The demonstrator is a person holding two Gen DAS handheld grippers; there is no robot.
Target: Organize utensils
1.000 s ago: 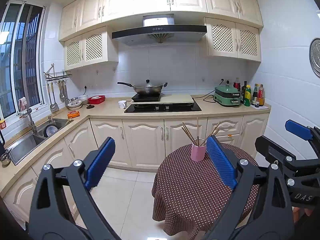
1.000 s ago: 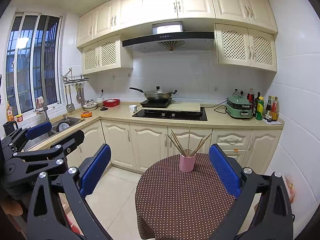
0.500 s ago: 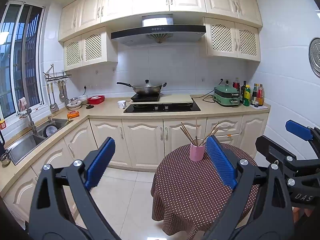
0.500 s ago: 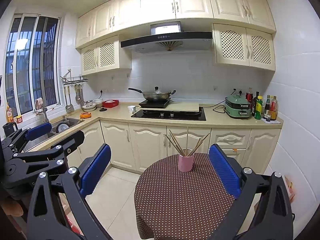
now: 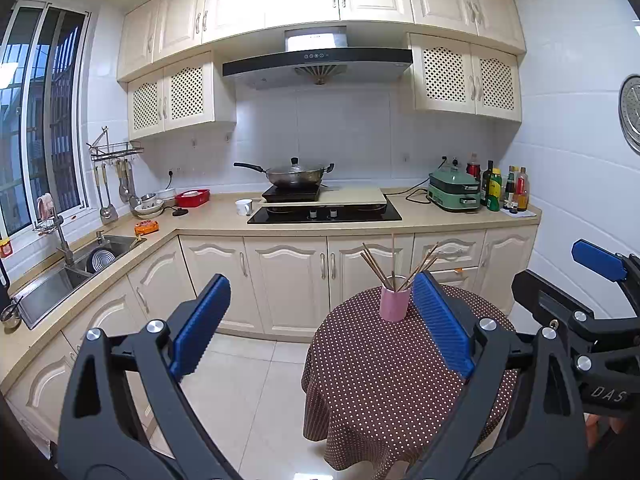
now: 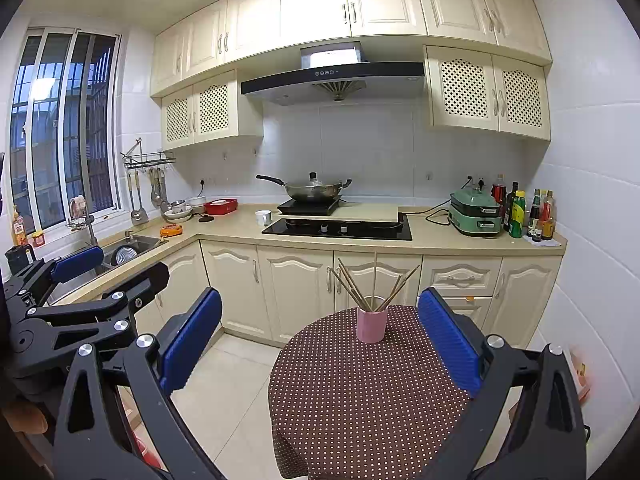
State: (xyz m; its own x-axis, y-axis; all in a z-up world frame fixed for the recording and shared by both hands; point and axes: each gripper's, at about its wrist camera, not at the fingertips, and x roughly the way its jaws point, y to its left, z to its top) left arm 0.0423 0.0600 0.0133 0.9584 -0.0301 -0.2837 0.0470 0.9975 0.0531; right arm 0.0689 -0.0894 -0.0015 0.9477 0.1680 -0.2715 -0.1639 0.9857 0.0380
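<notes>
Kitchen with cream cabinets, L-shaped counter (image 5: 224, 216), sink (image 5: 60, 276) at left under window. Round table (image 6: 360, 400) in brown polka-dot cloth stands on tiled floor before cabinets. Pink cup (image 6: 372, 325) upright near table's far edge, chopsticks (image 6: 362, 288) fanned out inside it. Left gripper (image 5: 320, 328) held above floor, left of table, jaws wide apart, nothing between. Right gripper (image 6: 320, 344) over table's near side, jaws spread wide, empty. Both well apart from cup. Wok (image 5: 294, 172) on hob.

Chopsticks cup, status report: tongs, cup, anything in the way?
Left tongs open, empty. Right tongs open, empty. Pink cup upright on dotted table, chopsticks fanned inside, untouched. Nothing between tongs and cup.
</notes>
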